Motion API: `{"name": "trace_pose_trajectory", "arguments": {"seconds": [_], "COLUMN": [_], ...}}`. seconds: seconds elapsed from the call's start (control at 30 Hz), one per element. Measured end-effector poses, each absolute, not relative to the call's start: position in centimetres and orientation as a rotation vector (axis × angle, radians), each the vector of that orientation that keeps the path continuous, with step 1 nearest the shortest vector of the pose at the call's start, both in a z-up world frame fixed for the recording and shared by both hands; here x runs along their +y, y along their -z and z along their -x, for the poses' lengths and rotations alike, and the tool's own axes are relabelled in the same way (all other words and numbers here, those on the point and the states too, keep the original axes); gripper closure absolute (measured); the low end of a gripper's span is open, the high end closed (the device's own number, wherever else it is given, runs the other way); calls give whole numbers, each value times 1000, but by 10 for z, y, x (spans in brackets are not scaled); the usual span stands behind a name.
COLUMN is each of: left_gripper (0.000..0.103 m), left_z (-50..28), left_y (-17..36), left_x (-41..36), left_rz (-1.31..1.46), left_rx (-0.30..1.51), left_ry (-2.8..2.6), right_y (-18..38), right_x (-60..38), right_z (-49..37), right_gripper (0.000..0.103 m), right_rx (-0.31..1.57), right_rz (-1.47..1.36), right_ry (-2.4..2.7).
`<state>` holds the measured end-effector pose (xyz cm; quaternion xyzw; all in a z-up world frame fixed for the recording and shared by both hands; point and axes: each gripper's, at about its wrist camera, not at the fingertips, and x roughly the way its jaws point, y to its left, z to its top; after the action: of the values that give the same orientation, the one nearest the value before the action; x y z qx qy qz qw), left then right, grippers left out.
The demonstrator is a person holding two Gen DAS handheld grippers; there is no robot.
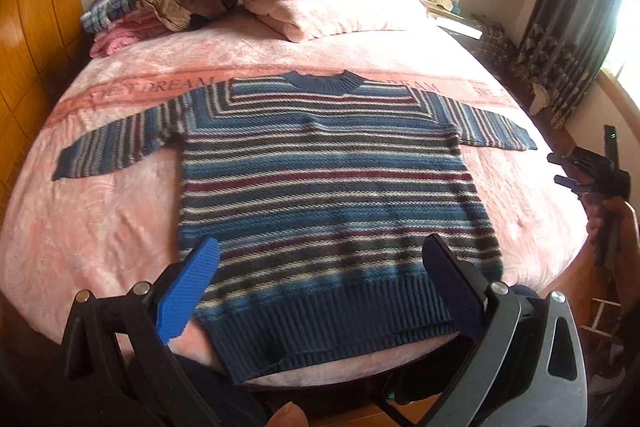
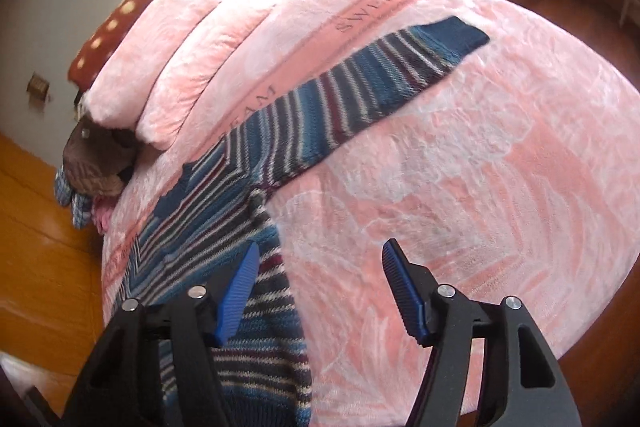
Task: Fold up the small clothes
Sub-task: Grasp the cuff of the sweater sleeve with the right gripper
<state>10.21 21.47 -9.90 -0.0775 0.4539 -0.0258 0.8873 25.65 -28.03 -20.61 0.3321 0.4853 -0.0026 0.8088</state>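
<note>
Pink plush bedspread covers the bed we work on, folded bedding stacked at its head. Our striped knit sweater lies flat, hem at the foot edge, collar toward the head, both sleeves spread; no fold looks made, so we judge everything remains. Left gripper and right gripper both gape, empty.

The left gripper hangs over the sweater's hem, fingers spread wide. The right gripper, likewise spread wide, hovers at the sweater's right edge.
</note>
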Motion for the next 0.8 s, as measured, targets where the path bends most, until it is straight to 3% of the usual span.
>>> {"name": "trace_pose_trajectory", "arguments": {"seconds": [0.33,0.8], "left_gripper": [3,3], "left_z": [-148,-188], "left_y": [159,211], "left_x": [200,190], "left_rz": [400,531], "left_rx": [974,1066], "left_ry": [228,213], "right_y": [299,349], "right_x": [-438,-491], "right_z": [-336,-413], "right_gripper": [64,64], "right_rx": [877,825], "right_rz": [-1249,-1271], "right_ry": [57,144]}}
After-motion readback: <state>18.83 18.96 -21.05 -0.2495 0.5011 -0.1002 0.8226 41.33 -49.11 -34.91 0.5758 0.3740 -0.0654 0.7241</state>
